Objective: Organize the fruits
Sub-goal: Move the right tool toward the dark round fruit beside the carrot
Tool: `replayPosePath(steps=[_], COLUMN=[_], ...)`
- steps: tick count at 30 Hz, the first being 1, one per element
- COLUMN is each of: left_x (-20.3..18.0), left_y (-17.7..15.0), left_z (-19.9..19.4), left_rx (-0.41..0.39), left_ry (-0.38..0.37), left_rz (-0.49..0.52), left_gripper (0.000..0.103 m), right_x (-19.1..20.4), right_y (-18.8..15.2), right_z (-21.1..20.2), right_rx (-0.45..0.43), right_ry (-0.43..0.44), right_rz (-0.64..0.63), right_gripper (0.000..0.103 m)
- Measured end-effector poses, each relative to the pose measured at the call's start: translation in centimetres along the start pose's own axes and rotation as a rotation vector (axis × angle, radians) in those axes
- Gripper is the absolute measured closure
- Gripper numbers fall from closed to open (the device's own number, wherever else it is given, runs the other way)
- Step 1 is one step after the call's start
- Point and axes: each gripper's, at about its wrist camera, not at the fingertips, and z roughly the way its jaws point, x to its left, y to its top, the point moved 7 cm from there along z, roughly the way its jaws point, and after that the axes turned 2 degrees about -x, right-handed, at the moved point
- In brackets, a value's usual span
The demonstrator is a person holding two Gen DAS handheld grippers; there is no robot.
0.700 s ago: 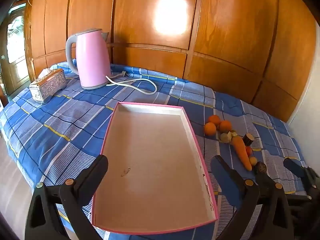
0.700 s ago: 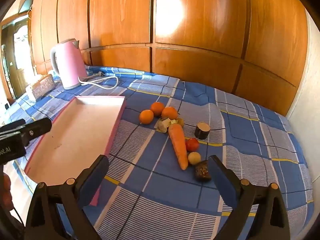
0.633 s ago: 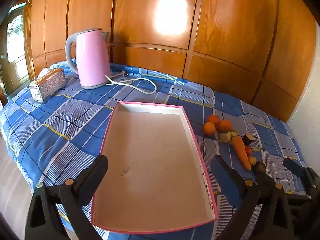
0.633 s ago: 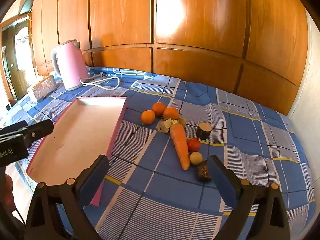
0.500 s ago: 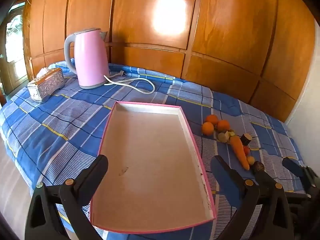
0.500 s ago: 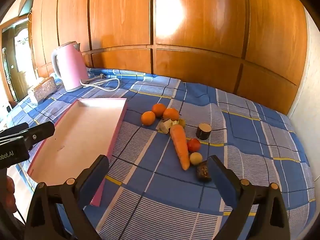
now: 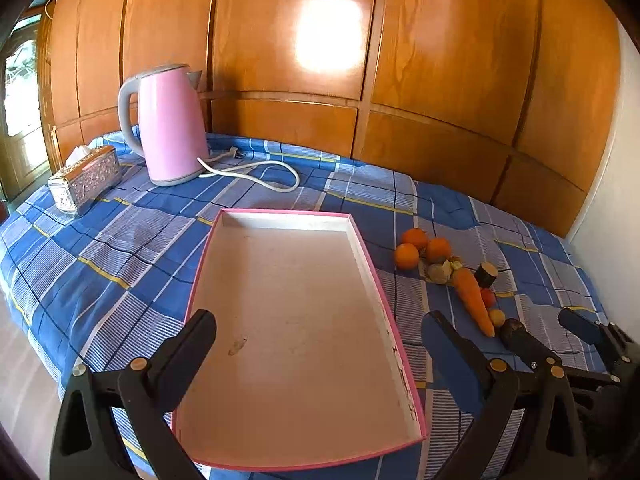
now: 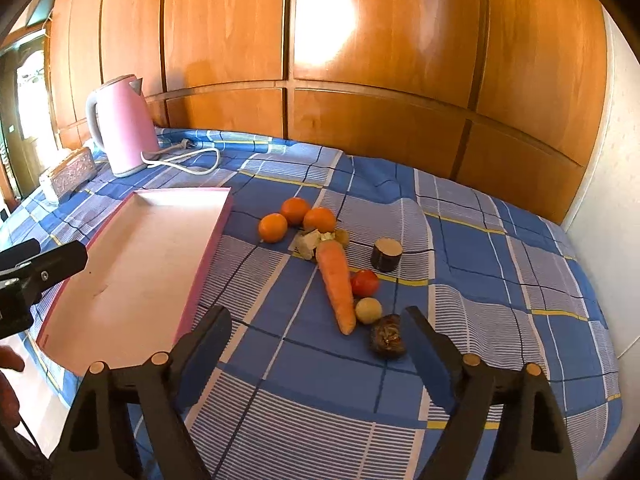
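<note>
A shallow pink-rimmed tray lies on the blue checked cloth; it also shows in the right wrist view. Right of it lie three oranges, a carrot, a red fruit, a small yellow fruit, husked berries, a dark cut cylinder and a dark wrinkled piece. The produce shows in the left wrist view too, with the carrot. My left gripper is open over the tray's near end. My right gripper is open above the cloth near the carrot's tip.
A pink kettle with a white cord stands at the back left. A silver tissue box sits left of it. Wood panelling runs behind the table. A white wall bounds the right side.
Both grippers have drifted slightly; the views shifted a little, with the tray and produce sitting a bit lower and nearer. Nothing was taken hold of or moved.
</note>
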Motion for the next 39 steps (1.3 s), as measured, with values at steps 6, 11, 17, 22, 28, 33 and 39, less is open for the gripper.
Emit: replayPosePath(steps=[6, 11, 17, 22, 28, 33, 39], left_x=[-0.3, -1.0, -1.0, -1.1, -2.5, -4.0, -5.6], left_y=[0.1, 0.2, 0.1, -0.2, -0.3, -0.4, -0.7], left_z=[0.1, -0.2, -0.3, 0.3, 0.6, 1.0, 1.5], left_rx=[0.001, -0.013, 0.001, 0.07, 0.088, 0.086, 0.104], left_ry=[-0.033, -0.049, -0.034, -0.021, -0.075, -0.088, -0.128], left_rz=[-0.01, 0.007, 0.01, 0.035, 0.046, 0.097, 0.145], left_gripper=[0.0, 0.0, 0.0, 0.0, 0.0, 0.0, 0.0], right_x=[-0.3, -0.5, -1.5, -2.3, -2.8, -3.9, -6.1], right_y=[0.0, 0.0, -0.4, -0.6, -0.8, -1.1, -1.9], right_z=[0.0, 0.2, 0.8, 0.8, 0.8, 1.2, 1.9], right_rx=[0.005, 0.01, 0.043, 0.051, 0.053, 0.065, 0.094], right_ry=[0.006, 0.015, -0.01, -0.004, 0.027, 0.02, 0.015], right_rz=[0.015, 0.028, 0.042, 0.056, 0.075, 0.091, 0.153], right_gripper=[0.026, 0.032, 0.049, 0.066, 0.068, 0.068, 0.068])
